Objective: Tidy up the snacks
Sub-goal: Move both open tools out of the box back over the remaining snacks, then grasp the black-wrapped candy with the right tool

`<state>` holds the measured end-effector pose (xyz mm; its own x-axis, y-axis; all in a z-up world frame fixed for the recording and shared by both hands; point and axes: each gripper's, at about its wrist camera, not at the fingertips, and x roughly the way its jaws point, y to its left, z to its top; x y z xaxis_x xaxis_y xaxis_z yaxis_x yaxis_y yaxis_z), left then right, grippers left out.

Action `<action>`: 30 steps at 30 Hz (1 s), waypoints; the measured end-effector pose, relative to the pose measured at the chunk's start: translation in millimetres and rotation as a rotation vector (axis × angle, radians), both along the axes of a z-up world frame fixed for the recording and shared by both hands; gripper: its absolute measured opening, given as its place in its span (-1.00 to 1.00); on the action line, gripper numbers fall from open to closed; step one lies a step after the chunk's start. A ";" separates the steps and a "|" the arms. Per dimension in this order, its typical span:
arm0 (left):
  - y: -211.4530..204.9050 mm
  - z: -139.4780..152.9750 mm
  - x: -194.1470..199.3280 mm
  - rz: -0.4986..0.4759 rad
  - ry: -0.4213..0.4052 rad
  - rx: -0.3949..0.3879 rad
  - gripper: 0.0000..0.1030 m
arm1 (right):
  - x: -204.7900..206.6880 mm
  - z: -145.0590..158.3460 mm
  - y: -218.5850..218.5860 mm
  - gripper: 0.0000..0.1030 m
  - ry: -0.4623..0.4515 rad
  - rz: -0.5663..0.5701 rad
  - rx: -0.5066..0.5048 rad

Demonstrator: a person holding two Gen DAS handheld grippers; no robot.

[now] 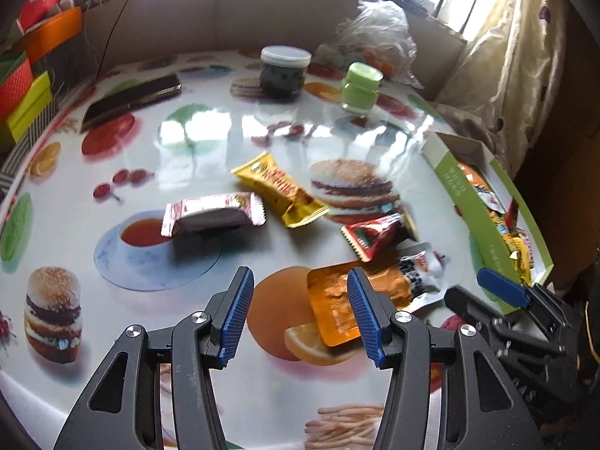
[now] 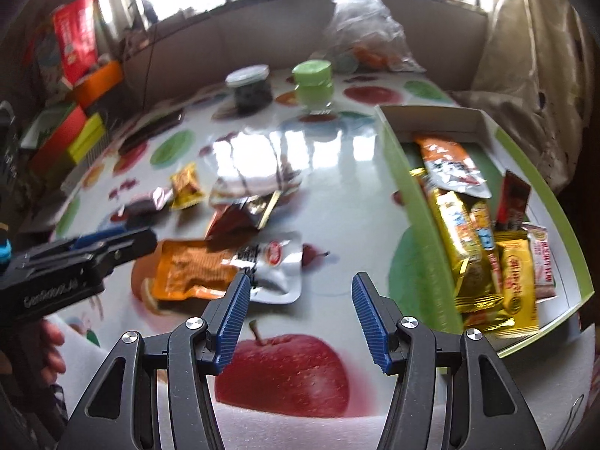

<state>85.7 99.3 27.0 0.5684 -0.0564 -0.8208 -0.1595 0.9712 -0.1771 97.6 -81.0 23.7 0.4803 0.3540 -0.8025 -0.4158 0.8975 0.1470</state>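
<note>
Left wrist view shows your left gripper [image 1: 300, 315] with jaws spread and empty above the flat orange-and-white foil pouch [image 1: 371, 288] on the glossy fruit-printed table [image 1: 210, 142]. Your right gripper [image 2: 300, 318] hangs spread too, gripping nothing. Beyond the pouch lie a red sachet [image 1: 375, 238], a yellow wrapped bar [image 1: 281, 189] and a silver-pink wrapped cake [image 1: 213, 213]. More snacks fill the green-edged cardboard box [image 2: 423, 225] at the right.

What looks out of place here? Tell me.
Four snack packets still lie loose on the table, outside the box: orange pouch, red packet, yellow packet, pink bar. Nothing spilled.
</note>
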 end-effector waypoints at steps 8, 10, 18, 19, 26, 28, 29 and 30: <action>-0.1 -10.0 1.3 -0.014 0.025 -0.030 0.03 | 5.2 -0.7 1.6 0.10 -0.002 -0.032 0.002; -0.1 -9.8 0.6 -0.018 0.026 -0.032 0.03 | 11.0 1.6 1.7 0.10 0.010 -0.042 0.026; 26.9 -3.4 -4.4 0.050 0.001 -0.036 0.03 | 30.4 4.3 19.3 0.10 0.048 -0.045 0.144; 31.5 -3.5 -4.8 0.059 -0.001 -0.036 0.03 | 31.7 4.0 22.9 0.10 0.048 -0.039 0.148; 58.6 -5.7 -1.8 0.116 -0.005 -0.049 0.03 | 46.8 -2.1 40.7 0.10 0.066 -0.053 0.142; 64.8 -6.2 0.8 0.127 -0.002 -0.053 0.03 | 50.8 -4.4 43.9 0.10 0.074 -0.057 0.138; 67.2 -6.3 2.5 0.132 -0.002 -0.056 0.03 | 52.7 -5.5 45.5 0.10 0.074 -0.061 0.133; 69.2 -6.6 4.3 0.137 0.001 -0.061 0.03 | 54.5 -6.8 46.5 0.10 0.076 -0.064 0.128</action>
<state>90.0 168.5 20.4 0.5735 -0.0277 -0.8187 -0.2900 0.9279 -0.2345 152.1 -34.5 16.9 0.4449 0.4260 -0.7878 -0.3418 0.8938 0.2903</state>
